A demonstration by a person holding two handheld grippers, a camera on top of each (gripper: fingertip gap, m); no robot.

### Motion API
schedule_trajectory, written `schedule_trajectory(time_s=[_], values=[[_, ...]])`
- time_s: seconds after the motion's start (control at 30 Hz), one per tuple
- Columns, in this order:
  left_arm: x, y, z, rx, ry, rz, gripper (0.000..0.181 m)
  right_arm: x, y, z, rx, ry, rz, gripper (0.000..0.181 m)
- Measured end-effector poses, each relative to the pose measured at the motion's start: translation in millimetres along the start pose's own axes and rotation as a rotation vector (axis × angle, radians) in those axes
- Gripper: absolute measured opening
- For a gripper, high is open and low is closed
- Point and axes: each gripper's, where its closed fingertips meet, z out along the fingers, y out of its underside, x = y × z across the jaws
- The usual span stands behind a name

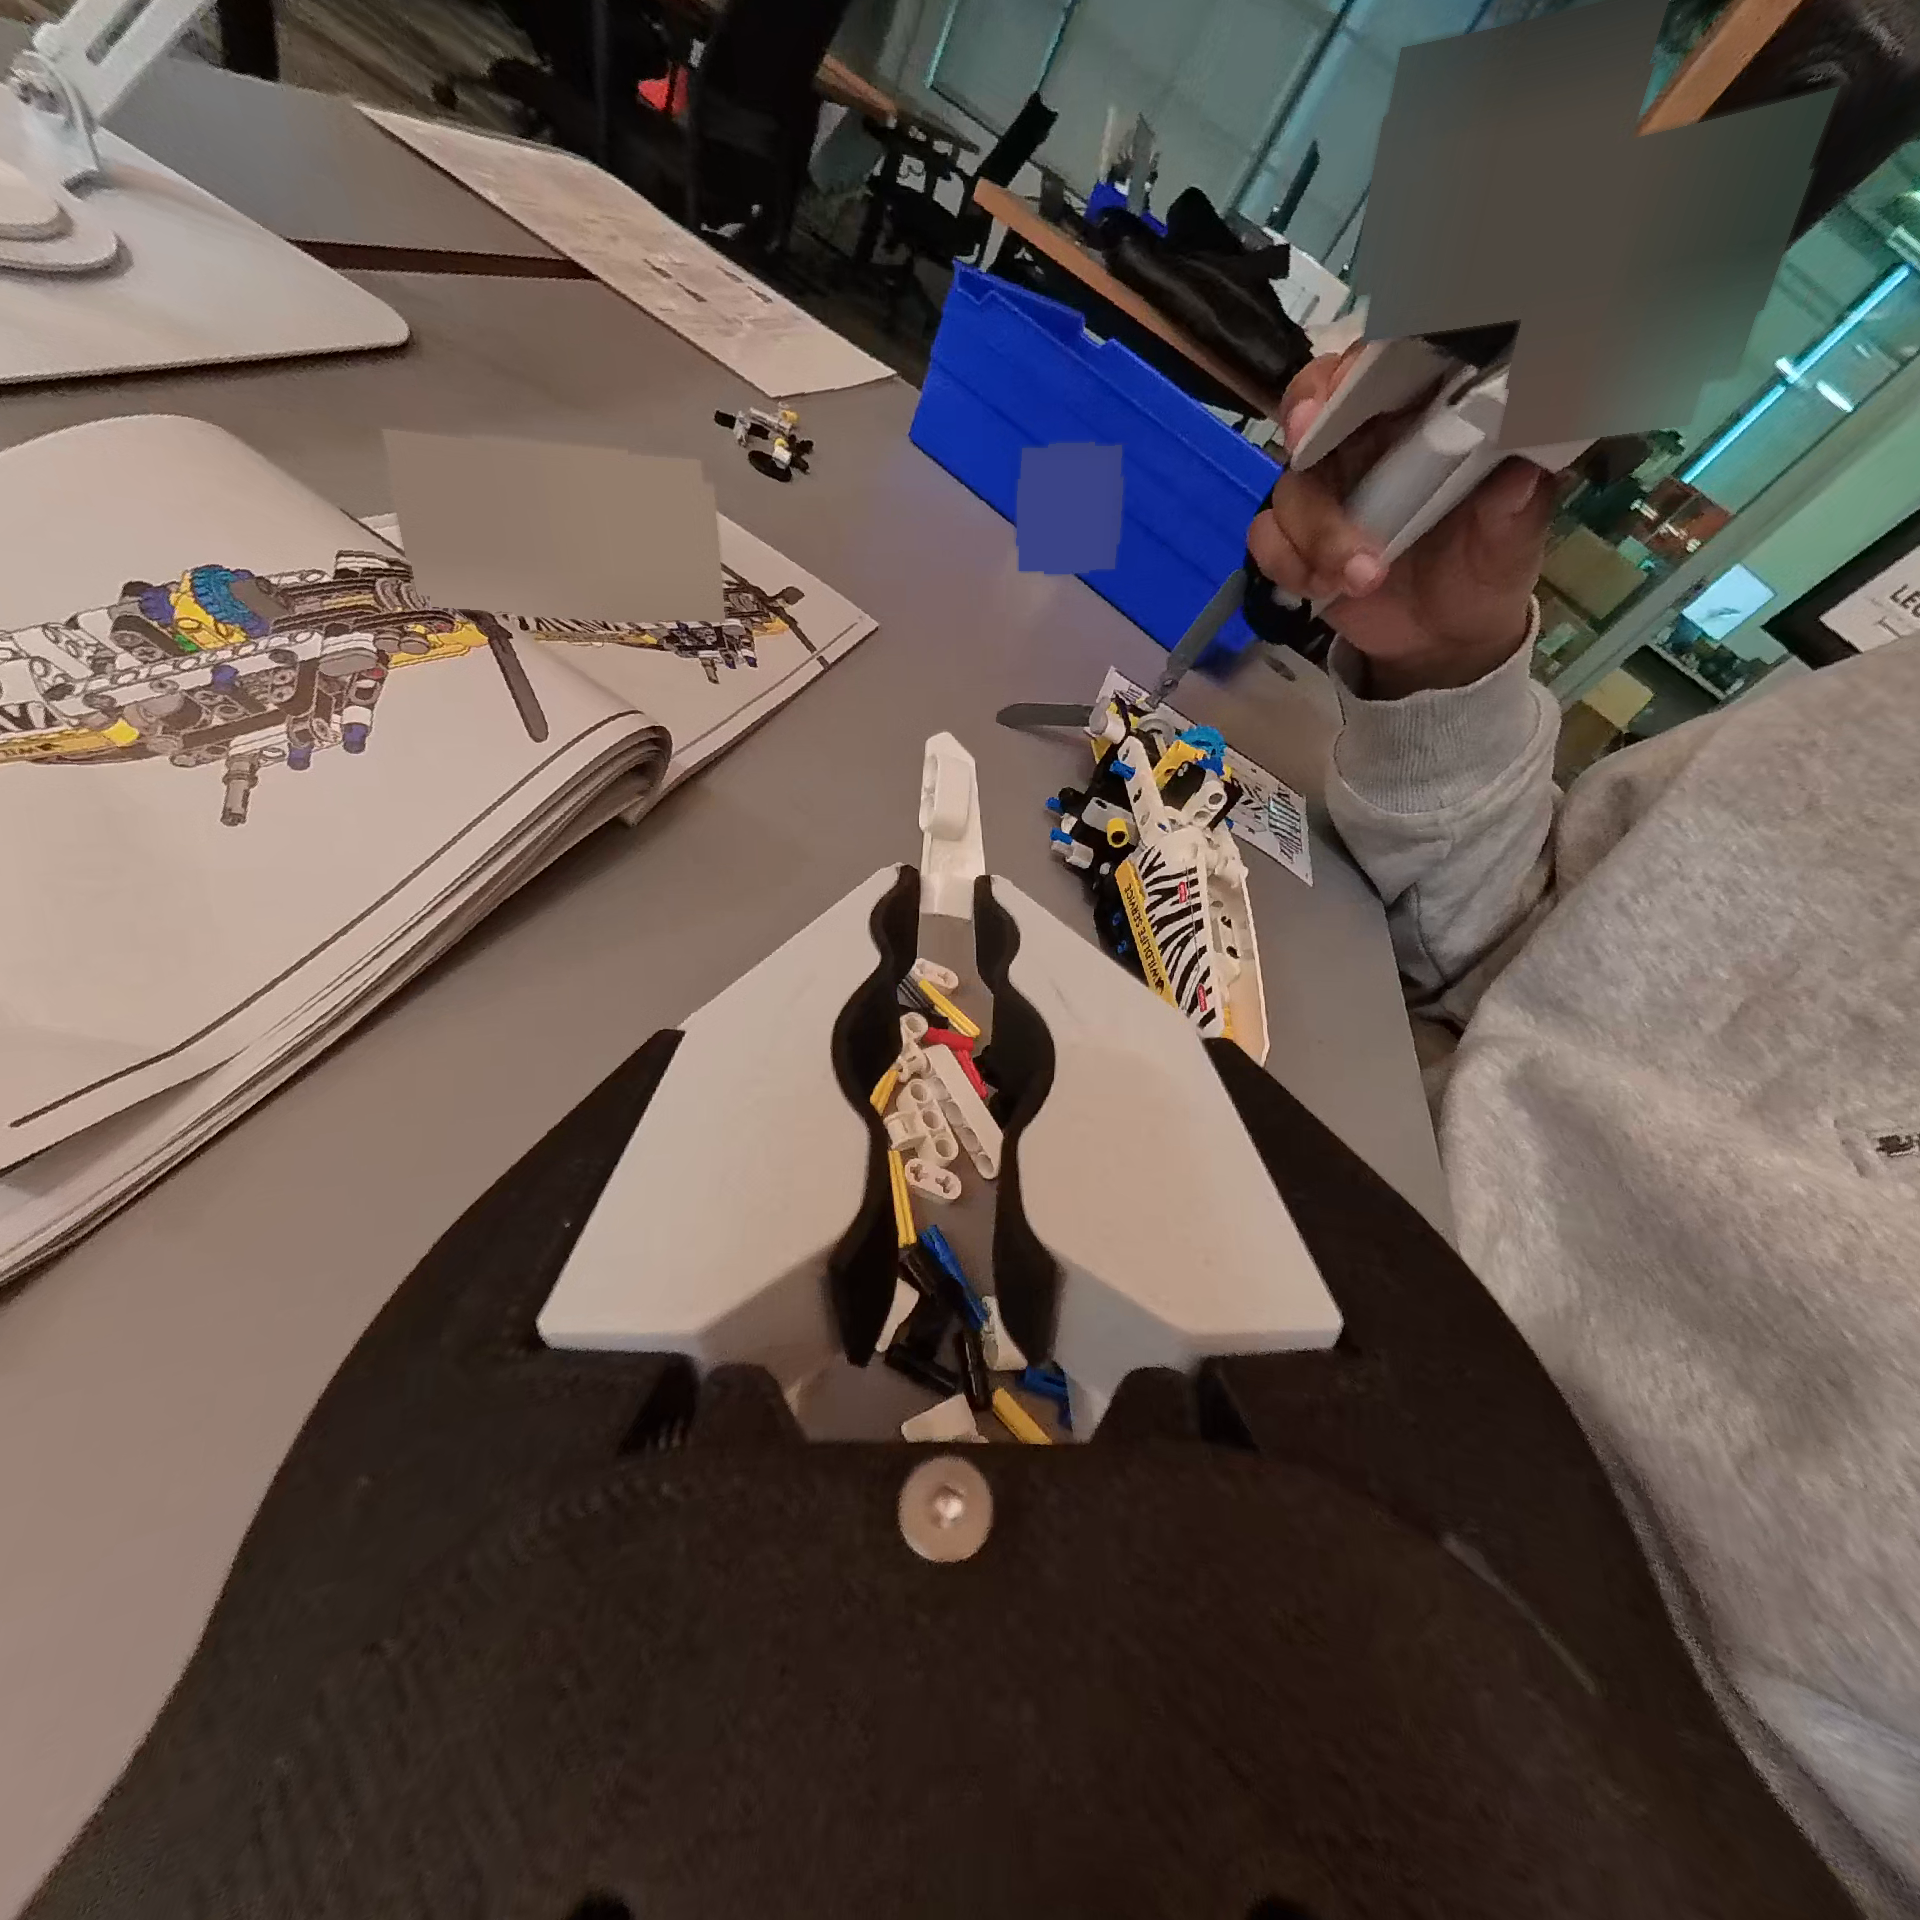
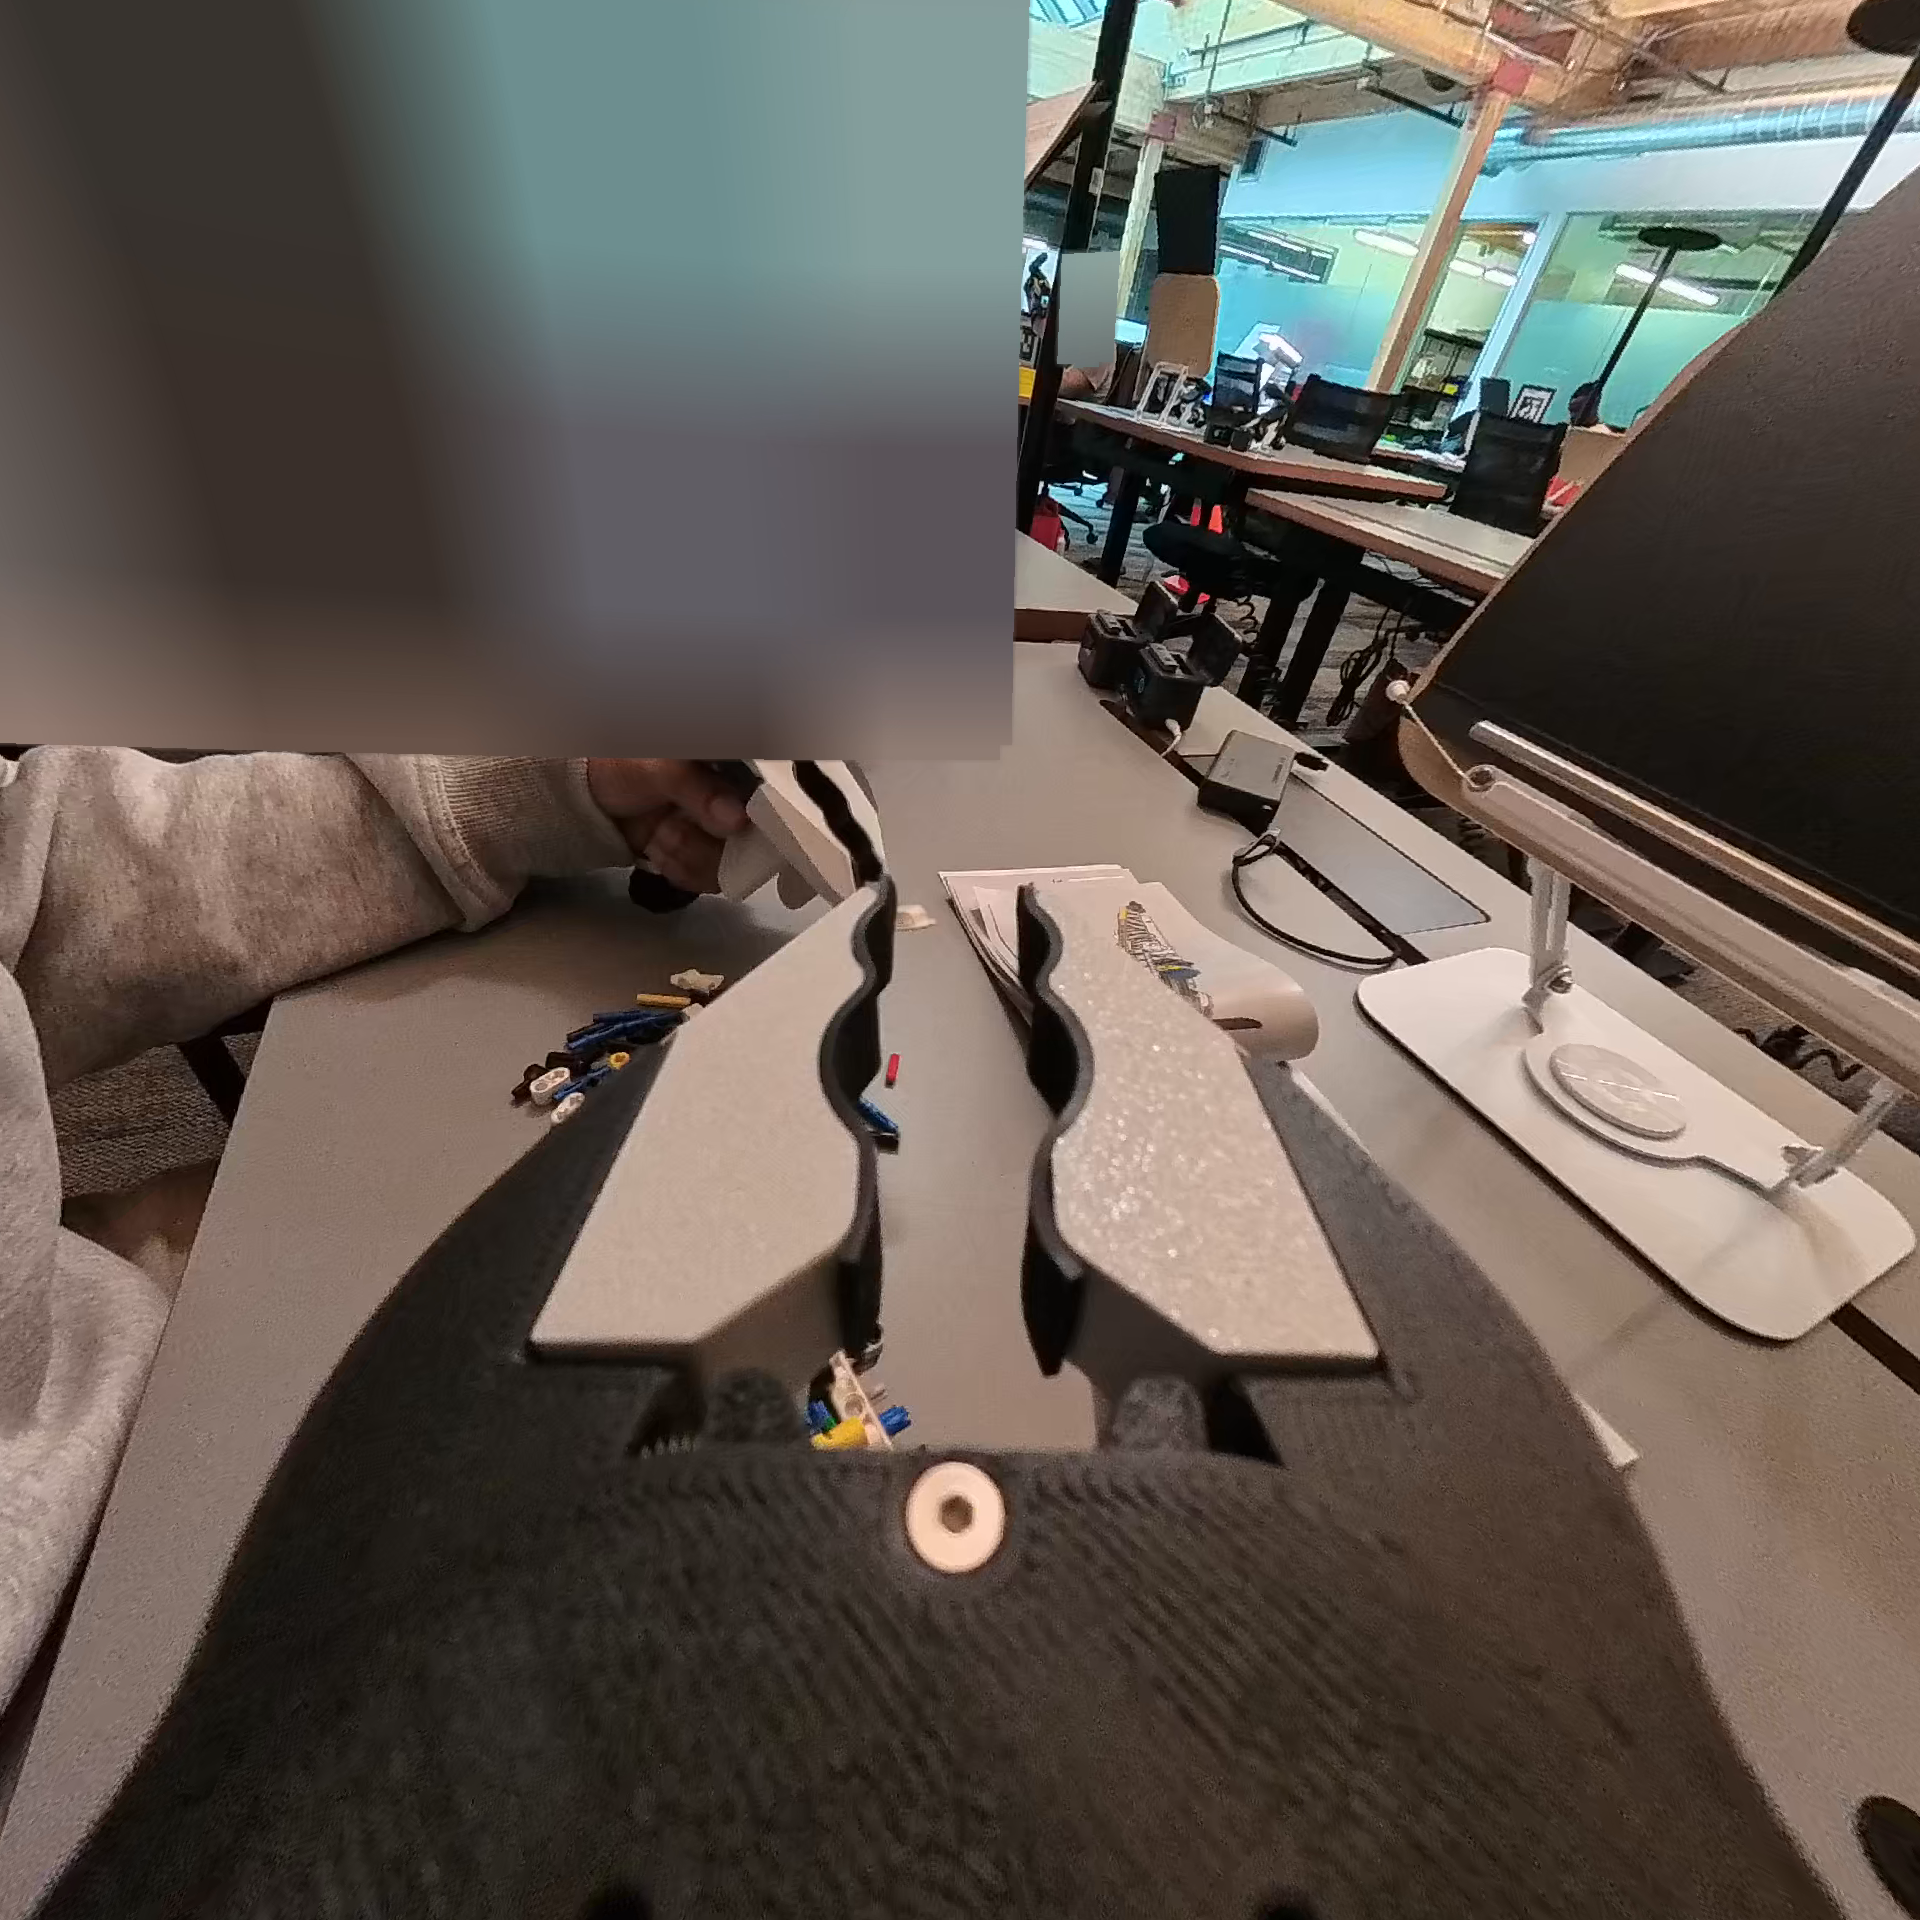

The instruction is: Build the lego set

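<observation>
Both wrist views look down close over the grey table (image 1: 540, 1039), sharing the loose pieces (image 2: 613, 1044).

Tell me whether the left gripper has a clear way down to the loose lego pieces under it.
Probably yes. The left gripper hangs directly over the pile of loose pieces, which shows through the gap between its fingers, but it is shut on a white lego part, so it would likely have to release that first.

Left hand-held gripper (image 1: 948, 883) low over the desk (image 1: 623, 966), jaws nearly closed, tips pinching a white piece (image 1: 951, 805) that sticks out forward. Right hand-held gripper (image 2: 956, 914) raised higher, jaws parted with a clear gap, nothing between them. Right hand (image 1: 1382, 540) in a grey sleeve (image 1: 1455, 769) grips its handle, far right.
</observation>
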Motion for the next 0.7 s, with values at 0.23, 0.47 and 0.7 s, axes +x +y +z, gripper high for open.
schedule_trajectory(time_s=[0.23,0.47,0.7], values=[[0,-2,0,0.011,-0.003,0.007,0.008,13,-13,-14,0.026,0.09,-0.072,0.015],[0,-9,-3,0.055,-0.012,0.016,0.008,41,-25,-43,0.069,0.2,-0.048,0.017],[-1,-14,-3,0.074,-0.064,0.104,0.009,41,-28,-44,0.131,0.148,0.057,0.018]])
